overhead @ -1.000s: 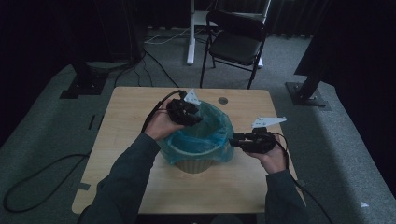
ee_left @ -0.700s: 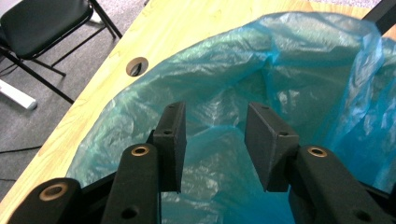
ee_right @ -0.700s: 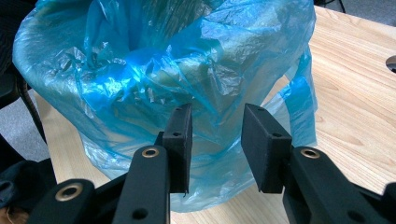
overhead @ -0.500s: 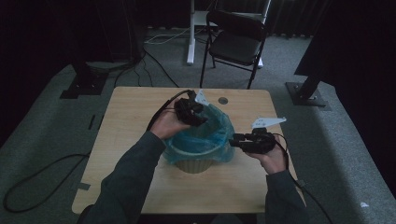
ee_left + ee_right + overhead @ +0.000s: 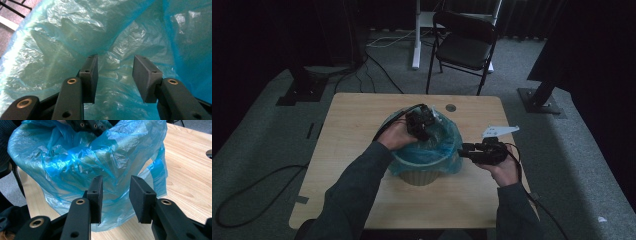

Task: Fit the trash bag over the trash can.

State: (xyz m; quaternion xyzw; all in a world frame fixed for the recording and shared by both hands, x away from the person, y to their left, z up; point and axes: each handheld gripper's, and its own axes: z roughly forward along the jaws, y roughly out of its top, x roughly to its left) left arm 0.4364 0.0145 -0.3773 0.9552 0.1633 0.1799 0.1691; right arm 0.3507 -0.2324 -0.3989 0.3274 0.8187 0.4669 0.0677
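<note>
Blue bag lines bin mid-table; L gripper, jaws just widened w/ nothing pinched, works inside at 12 o'clock to seat liner, R gripper spread at 3 o'clock rim.

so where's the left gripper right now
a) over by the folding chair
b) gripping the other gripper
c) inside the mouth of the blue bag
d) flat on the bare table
c: the left gripper reaches into the blue bag, its open jaws facing crinkled plastic.
</note>
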